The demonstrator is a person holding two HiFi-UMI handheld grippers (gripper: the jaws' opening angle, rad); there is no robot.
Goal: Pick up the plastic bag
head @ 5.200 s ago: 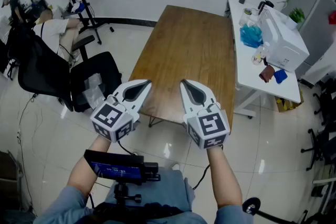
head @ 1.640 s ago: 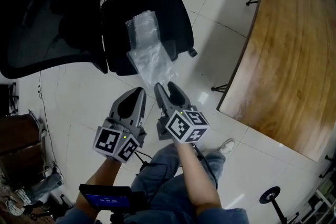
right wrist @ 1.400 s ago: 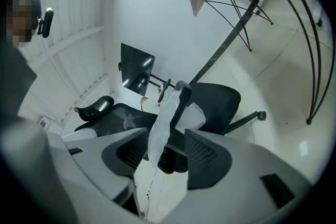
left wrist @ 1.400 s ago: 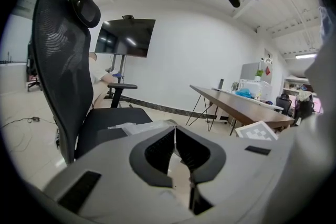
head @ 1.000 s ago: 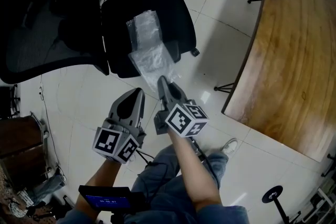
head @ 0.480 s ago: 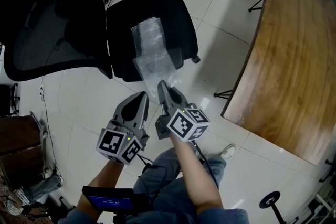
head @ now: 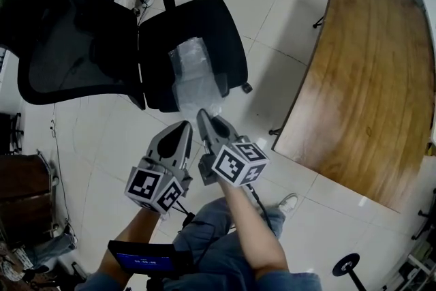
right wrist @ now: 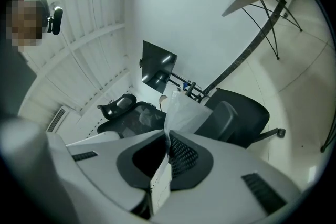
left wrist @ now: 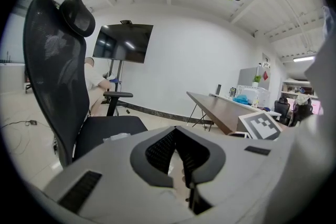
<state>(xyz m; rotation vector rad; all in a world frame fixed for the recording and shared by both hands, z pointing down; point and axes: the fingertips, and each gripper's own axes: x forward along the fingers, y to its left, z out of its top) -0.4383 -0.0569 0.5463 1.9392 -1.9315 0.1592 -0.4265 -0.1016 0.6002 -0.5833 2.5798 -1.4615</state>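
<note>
While the black office chair (head: 211,20) fills the left of the head view, with its mesh back (head: 61,44) at the far left, the clear plastic bag (head: 194,75) shows over the front half of the seat. It reaches past the seat's front edge to the tongs. Whether its far end touches the seat cannot be told.

Below it, the left tongs (head: 185,125) point toward the chair. Their own view shows the left tongs (left wrist: 175,128) closed, tip against tip, with nothing held. Just beside them, the right tongs (head: 202,114) are shut on the bag's near corner. In the right gripper view the crinkled film of the bag (right wrist: 181,107) stands up out of the right tongs (right wrist: 168,134), in front of the chair (right wrist: 241,113).

Well apart at the right stands the wooden desk (head: 361,78), on a pale tiled floor (head: 272,44).
</note>
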